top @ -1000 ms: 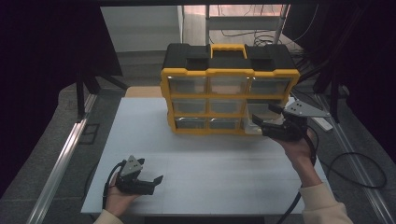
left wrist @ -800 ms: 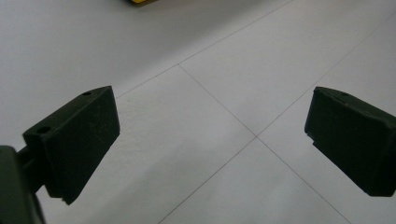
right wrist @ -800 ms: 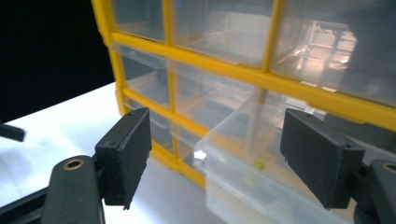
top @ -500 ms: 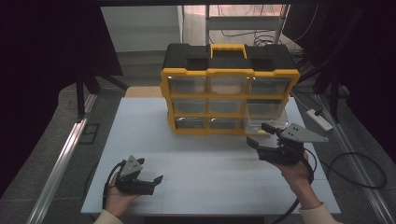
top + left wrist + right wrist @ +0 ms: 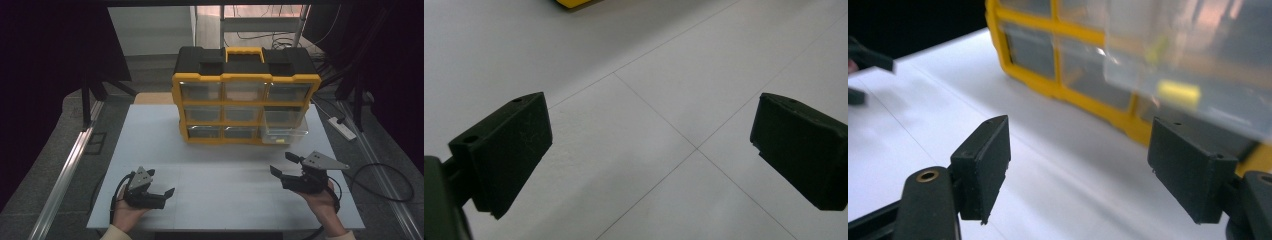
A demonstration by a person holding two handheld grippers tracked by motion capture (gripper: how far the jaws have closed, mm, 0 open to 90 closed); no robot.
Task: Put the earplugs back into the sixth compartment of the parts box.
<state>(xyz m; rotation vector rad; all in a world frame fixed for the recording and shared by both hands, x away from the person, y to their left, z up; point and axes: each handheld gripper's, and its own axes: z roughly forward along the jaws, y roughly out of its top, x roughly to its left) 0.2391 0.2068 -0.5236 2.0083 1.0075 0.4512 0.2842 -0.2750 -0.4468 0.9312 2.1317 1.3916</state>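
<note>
White counter (image 5: 220,165) carries both grippers near its front edge: the left gripper (image 5: 162,194) rests there, jaws spread and empty, while the right gripper (image 5: 280,166), jaws also wide and empty, has drawn back and down from the yellow organizer (image 5: 245,107). Behind, its clear bottom-right drawer (image 5: 285,131) juts out, likely just pulled open.

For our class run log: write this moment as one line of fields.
left gripper: open, empty, low over table | right gripper: open, empty, facing organizer | organizer: bottom-right drawer pulled out
</note>
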